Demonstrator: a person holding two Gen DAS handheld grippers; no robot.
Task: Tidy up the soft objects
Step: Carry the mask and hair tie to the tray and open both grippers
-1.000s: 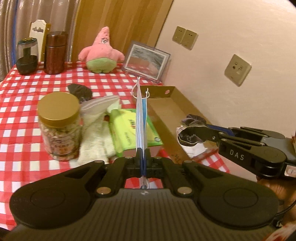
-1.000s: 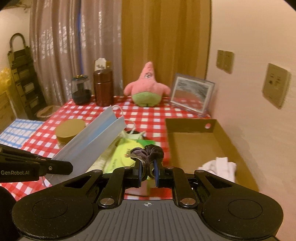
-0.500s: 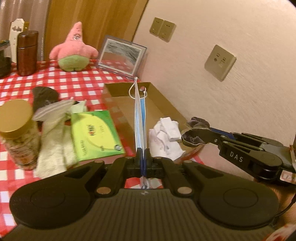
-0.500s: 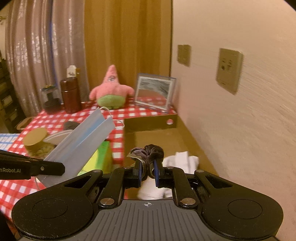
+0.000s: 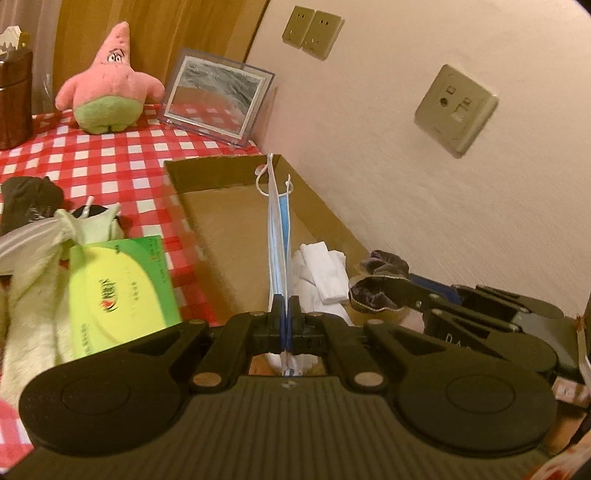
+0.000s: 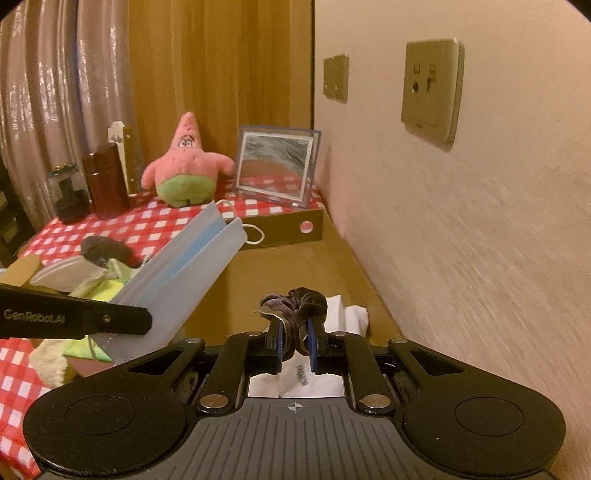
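While pinched upright in the left claw (image 5: 284, 301), face mask (image 5: 277, 229) above the cardboard box (image 5: 221, 221). Dark scrunchie (image 6: 295, 304) clamped in the right claw (image 6: 295, 332), over white cloth (image 6: 351, 314) inside. Beside, on the checked tabletop (image 5: 110, 162): green packet (image 5: 118, 291), pink plush (image 5: 107, 85).

- Tabletop (image 5: 110, 162) with red-white check cloth.
- Picture frame (image 6: 275, 166) upright at the far edge, next to the wall.
- Brown canister (image 6: 105, 184) far left; dark jar (image 6: 68, 195) just beside it.
- Wall socket (image 5: 456, 109) and double switch plate (image 5: 312, 31) on the beige wall.
- Curtains (image 6: 55, 92) behind.
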